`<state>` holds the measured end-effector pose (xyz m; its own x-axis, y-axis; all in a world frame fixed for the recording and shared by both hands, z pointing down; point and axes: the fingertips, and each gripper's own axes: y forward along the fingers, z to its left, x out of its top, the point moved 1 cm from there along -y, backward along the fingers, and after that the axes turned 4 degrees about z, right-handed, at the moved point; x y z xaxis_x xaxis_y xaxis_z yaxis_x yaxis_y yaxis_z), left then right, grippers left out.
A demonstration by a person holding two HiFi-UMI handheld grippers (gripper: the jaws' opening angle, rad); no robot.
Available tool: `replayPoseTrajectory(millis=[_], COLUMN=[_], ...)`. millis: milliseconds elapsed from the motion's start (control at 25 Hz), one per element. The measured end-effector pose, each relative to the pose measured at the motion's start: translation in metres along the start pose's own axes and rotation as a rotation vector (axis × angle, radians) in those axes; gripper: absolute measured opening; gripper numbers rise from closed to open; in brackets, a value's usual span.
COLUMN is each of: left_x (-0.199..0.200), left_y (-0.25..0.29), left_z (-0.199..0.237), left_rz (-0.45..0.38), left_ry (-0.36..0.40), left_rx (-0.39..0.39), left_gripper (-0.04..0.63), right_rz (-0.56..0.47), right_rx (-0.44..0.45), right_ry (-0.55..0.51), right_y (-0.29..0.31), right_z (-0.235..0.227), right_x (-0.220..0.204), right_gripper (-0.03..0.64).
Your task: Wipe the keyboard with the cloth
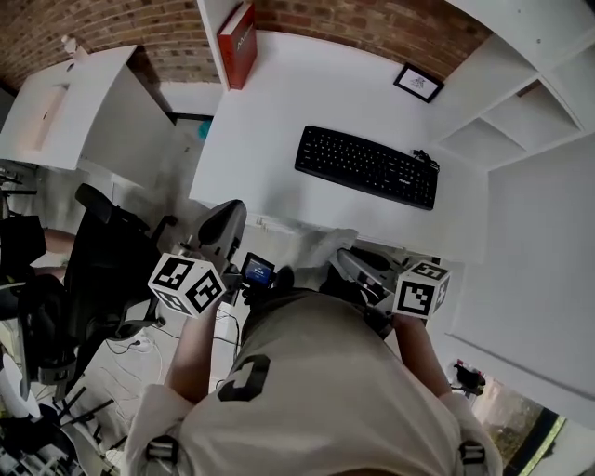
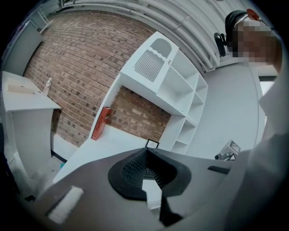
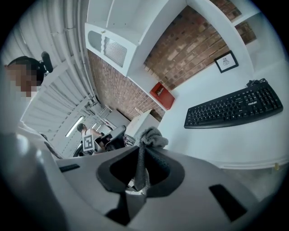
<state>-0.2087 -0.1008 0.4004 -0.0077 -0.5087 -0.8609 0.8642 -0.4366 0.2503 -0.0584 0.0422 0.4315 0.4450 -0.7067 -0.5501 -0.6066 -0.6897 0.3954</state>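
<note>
Grey knitted cloth (image 3: 150, 135) sat pinched in right tool (image 3: 142, 149); left tool (image 2: 146, 158) closed, empty. Approach step: black keyboard (image 1: 367, 165) lay far on white worktop (image 1: 270, 112), untouched; next, lower cloth onto keys.

A black plastic keyboard (image 1: 366, 166) with pale key legends lies at upper centre of the head view on a plain white bench (image 1: 279, 121). Above it is a red-brown brick wall (image 1: 372, 23) lined with pale mortar, and a red rectangular book (image 1: 237, 33) stands at upper left. At the centre of the right gripper view, a plain mid-grey knitted cloth (image 3: 151, 135) shows against the grey, black-lined right hand-held gripper (image 3: 142, 149), whose white cube (image 1: 423, 290) bears black square markers.
</note>
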Motion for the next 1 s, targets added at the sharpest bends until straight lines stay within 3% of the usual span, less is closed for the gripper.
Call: replayPoseTrajectory(millis=[160,560,760,1000], left_x=[0.006,0.022,0.016,0.013], left_y=[0.02,0.048,0.056,0.062], left_z=[-0.001,0.0,-0.01,-0.012], left_rz=[0.004,-0.031,-0.024,-0.03], left_ry=[0.016,-0.01,-0.035,-0.059], left_rx=[0.047,0.252,0.317,0.385], left_gripper=[0.005,0.005,0.005,0.005], right_rz=[0.011,0.109,0.176,0.255], right_rx=[0.011,0.103,0.14,0.112], right_ry=[0.006,0.02,0.1,0.009], right_y=[0.003,0.034,0.062,0.102], right_z=[-0.028,-0.083,-0.104,-0.129], right_x=[0.029,0.09,0.098,0.113], right_gripper=[0.032,0.032,0.032,0.032])
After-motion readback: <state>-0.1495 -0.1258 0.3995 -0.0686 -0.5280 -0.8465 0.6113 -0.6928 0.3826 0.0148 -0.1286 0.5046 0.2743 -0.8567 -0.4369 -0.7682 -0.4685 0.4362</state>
